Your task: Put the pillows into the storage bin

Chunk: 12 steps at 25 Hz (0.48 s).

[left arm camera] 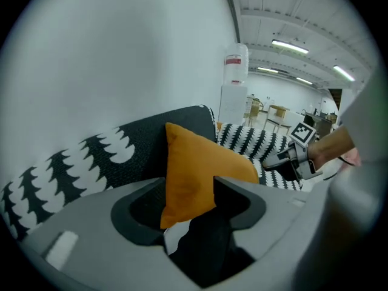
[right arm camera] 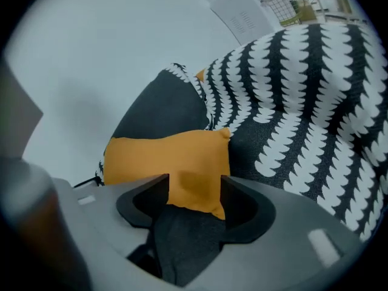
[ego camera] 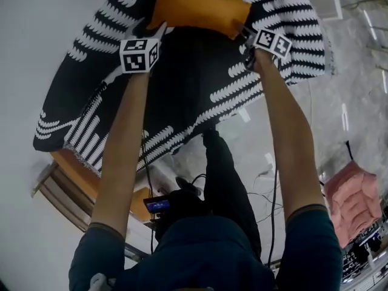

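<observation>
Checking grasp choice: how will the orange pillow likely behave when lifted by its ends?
The pillow looks plump and soft, so it will probably squash where pinched and sag mid-span. As stuffed cloth, likely light for its size. Its matte fabric cover seems unlikely to slip.

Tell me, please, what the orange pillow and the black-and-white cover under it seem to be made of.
Pillow: matte woven cloth, softly stuffed, judging by its pinched corners and dents. Cover: matte cloth, probably printed; it drapes in soft folds.

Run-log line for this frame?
left hand-held gripper: open, orange pillow between jaws | right hand-held gripper: open, same pillow between jaws | pillow: on patterned cover
</observation>
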Available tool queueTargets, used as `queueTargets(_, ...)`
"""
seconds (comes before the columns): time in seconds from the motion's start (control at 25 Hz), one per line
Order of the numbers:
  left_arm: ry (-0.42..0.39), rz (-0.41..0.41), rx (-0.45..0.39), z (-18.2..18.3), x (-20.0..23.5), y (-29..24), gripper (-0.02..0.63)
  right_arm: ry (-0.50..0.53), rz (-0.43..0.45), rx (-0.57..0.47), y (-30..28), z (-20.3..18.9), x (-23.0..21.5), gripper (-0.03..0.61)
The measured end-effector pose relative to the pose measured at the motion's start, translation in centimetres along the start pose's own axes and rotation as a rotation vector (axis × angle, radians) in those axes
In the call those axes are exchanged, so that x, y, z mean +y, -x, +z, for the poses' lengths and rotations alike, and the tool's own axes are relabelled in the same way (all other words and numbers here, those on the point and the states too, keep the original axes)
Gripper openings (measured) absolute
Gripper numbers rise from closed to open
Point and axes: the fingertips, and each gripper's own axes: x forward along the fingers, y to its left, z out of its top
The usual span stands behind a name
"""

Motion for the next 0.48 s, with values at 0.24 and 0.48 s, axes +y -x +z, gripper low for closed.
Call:
queueTargets(0.24,0.021,-0.029,0.039,-1.3,0.6,-3.8,0.232,-0.011,0.041,0.051,-3.6,0.3,-3.1,0.273)
queueTargets(0.48,0.034,-0.082,0.041,-1.6,0.0,-4.7,0.174,-0.037,0.061,0.042,-5.9,0.1,-3.0,0.196)
